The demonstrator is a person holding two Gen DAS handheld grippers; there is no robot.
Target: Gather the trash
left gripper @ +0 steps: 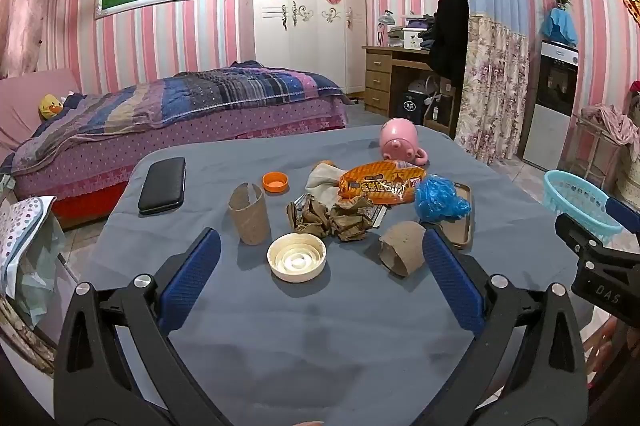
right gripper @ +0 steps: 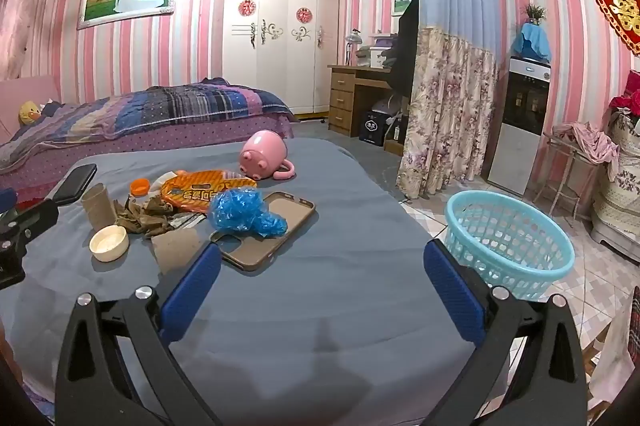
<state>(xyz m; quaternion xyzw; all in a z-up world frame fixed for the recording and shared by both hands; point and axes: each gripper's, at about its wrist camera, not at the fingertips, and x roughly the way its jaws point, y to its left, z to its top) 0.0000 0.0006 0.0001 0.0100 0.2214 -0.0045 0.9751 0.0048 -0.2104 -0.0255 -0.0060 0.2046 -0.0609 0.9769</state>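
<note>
Trash lies on the blue-grey clothed table: an upright cardboard tube, a white lid, an orange cap, crumpled brown paper, an orange snack wrapper, a blue plastic bag and a squashed tube. My left gripper hovers open before the lid and squashed tube, holding nothing. My right gripper is open over bare cloth, with the blue bag ahead to its left. A light-blue basket stands on the floor off the table's right edge.
A pink mug lies on its side at the far end. The blue bag rests on a brown phone case, and a black case lies far left. Beyond the table are a bed and a desk.
</note>
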